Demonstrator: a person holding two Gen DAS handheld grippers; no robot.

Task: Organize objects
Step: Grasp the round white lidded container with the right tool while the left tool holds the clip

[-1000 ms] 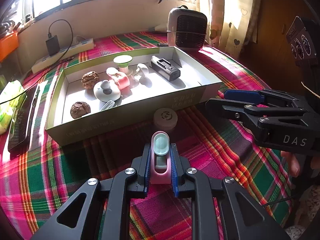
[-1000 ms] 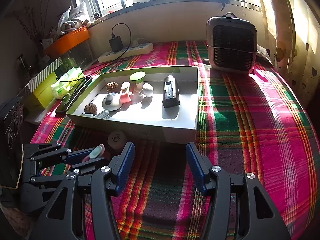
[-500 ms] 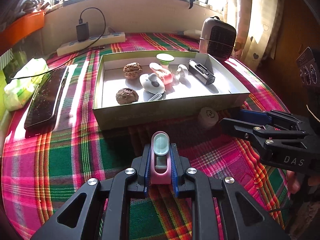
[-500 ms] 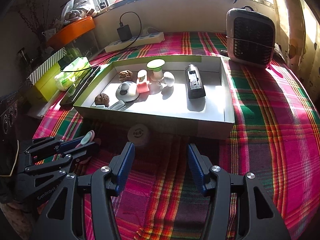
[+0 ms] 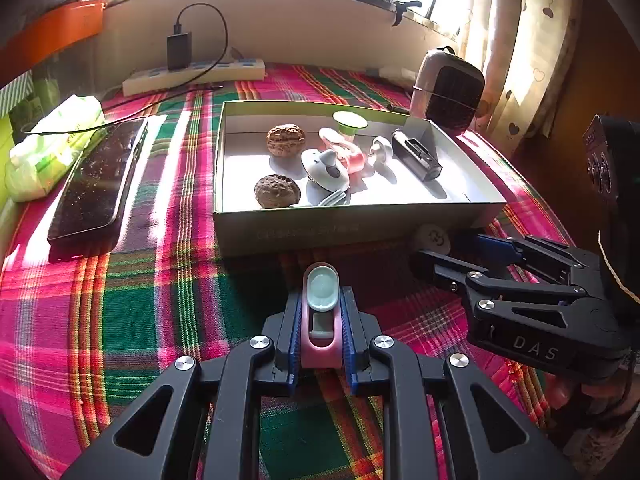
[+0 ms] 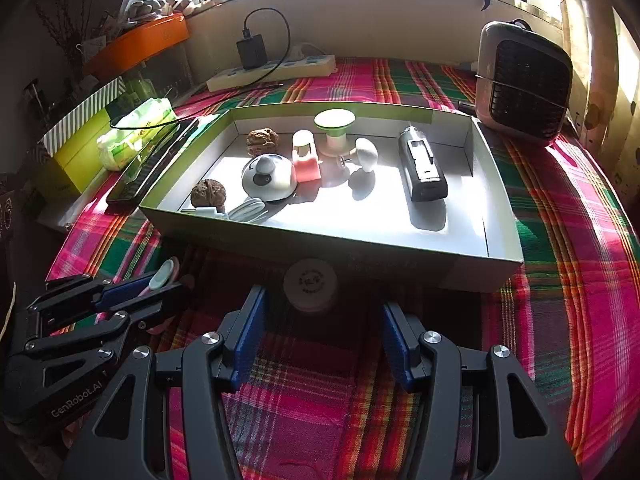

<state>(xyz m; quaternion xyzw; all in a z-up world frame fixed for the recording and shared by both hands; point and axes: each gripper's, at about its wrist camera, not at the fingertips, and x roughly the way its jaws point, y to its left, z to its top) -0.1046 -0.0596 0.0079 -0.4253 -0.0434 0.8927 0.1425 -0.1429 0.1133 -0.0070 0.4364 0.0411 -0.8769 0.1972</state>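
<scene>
Worktop (image 6: 560, 264) draped in pink, green and red plaid cloth. Resting directly on it: open shallow cardboard box (image 6: 400, 248) near the middle; small round white lid (image 6: 312, 284) touching the box's near wall; dark phone (image 5: 100, 180) lying flat left of the box, just beside a green-and-white tissue pack (image 5: 52, 140); white power strip (image 6: 272, 70) along the far edge by the wall; small beige heater (image 6: 524, 80) standing upright at the far right corner.
</scene>
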